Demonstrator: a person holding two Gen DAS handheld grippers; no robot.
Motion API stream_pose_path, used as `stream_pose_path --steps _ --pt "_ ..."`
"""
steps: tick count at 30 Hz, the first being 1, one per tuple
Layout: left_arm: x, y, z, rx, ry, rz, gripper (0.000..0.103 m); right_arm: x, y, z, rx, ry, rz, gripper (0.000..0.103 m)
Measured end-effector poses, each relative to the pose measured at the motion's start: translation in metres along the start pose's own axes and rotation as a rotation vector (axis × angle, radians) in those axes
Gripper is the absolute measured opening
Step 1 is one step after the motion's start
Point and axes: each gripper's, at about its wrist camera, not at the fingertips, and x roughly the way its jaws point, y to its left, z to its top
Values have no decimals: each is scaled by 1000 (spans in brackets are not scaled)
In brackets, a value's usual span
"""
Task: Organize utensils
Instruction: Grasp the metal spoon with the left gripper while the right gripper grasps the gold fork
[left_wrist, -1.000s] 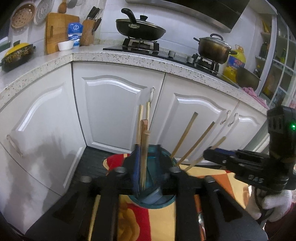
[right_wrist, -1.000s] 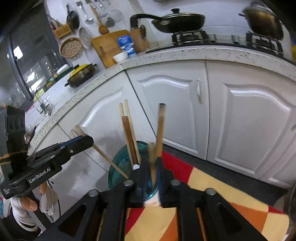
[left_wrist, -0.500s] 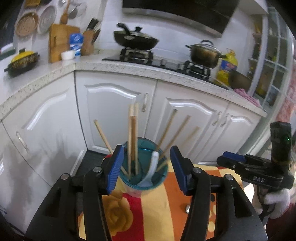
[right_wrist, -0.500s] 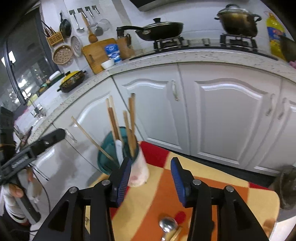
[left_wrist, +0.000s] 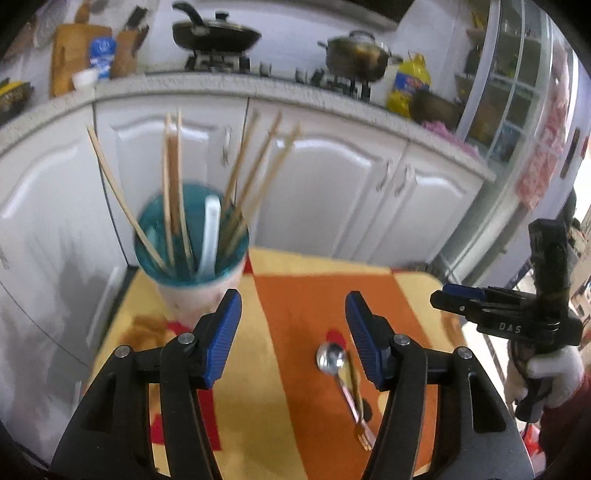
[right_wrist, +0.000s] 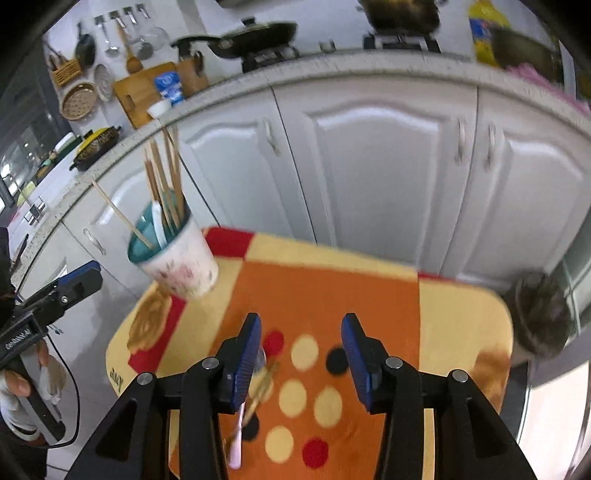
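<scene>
Black fingers (left_wrist: 221, 332), blue ribbed pads (right_wrist: 246, 363).

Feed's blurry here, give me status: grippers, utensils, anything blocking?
Left gripper open, empty. Right gripper open, empty. Chopsticks in cup; spoon and fork loose on table. Nothing blocking.

Left gripper (left_wrist: 293, 334) hangs with its jaws spread wide, blue pads (left_wrist: 225, 332) facing each other and nothing between them. Right gripper (right_wrist: 301, 360) matches it, jaws wide apart and bare. Off to the right of the left jaws, a white-gloved hand (left_wrist: 552, 373) grips the right gripper's handle.
</scene>
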Motion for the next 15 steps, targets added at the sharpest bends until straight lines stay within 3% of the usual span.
stream_pose_path --steps 2,6,9,15 --pt "13 -1 -12 -8 41 -17 58 11 0 -10 4 31 26 43" --pt "39 -2 -34 -12 125 -33 57 49 10 -32 5 146 93 28" --pt "48 1 -41 -19 155 -30 57 75 24 -44 -20 216 116 26" --pt "61 7 -47 -18 193 -27 57 108 33 -50 -29 294 90 16"
